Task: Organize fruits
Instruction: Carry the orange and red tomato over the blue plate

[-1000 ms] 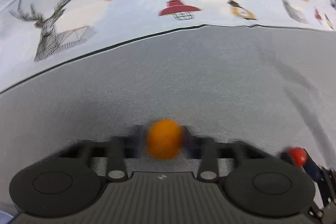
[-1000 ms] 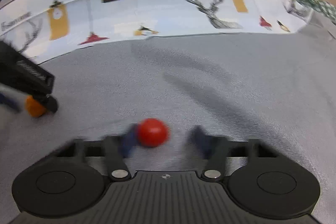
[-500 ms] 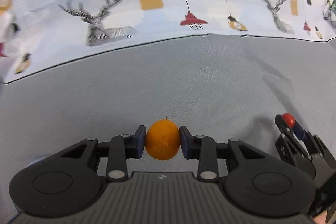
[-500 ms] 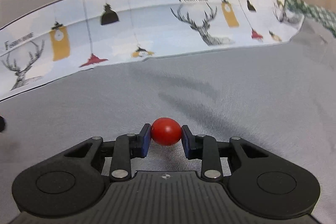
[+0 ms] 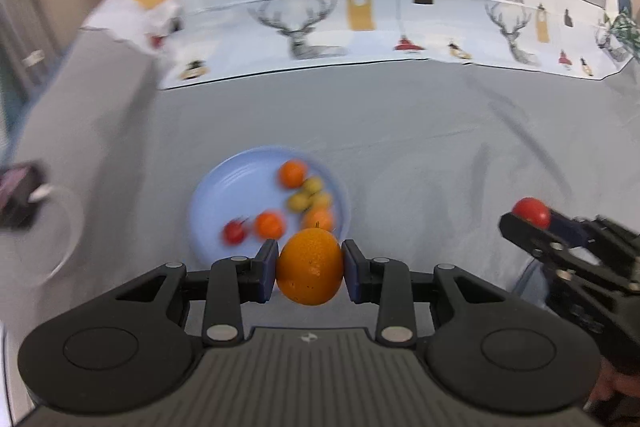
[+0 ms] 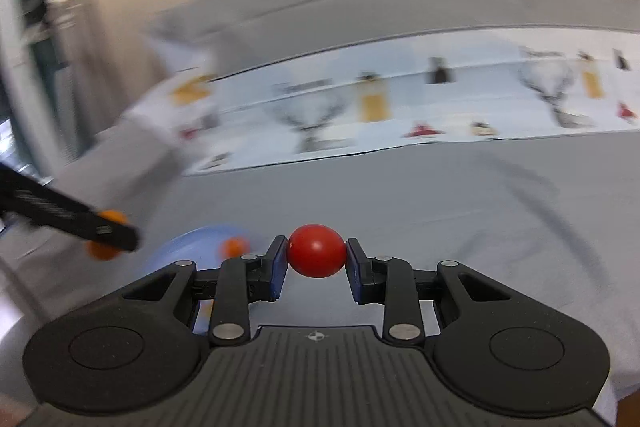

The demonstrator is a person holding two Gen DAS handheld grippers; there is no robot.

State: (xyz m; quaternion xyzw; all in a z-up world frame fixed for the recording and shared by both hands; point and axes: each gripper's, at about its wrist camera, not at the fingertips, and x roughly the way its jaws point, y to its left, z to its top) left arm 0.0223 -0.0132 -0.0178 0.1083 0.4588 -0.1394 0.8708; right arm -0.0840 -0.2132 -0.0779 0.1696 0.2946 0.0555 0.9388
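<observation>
My left gripper [image 5: 310,271]: fingers [image 5: 267,269] clamped on orange [image 5: 310,269], held in air above near edge of blue plate [image 5: 208,205]. My right gripper [image 6: 316,265]: fingers [image 6: 278,271] clamped on red tomato [image 6: 317,255], also held in air; I see it at right edge of left view too. Plate sits on grey cloth [image 5: 420,147], carries several small orange, yellow and red fruits, blurred. Plate left of right gripper, partly hidden. Deer-print sheet [image 5: 360,27] lies across far side of cloth.
</observation>
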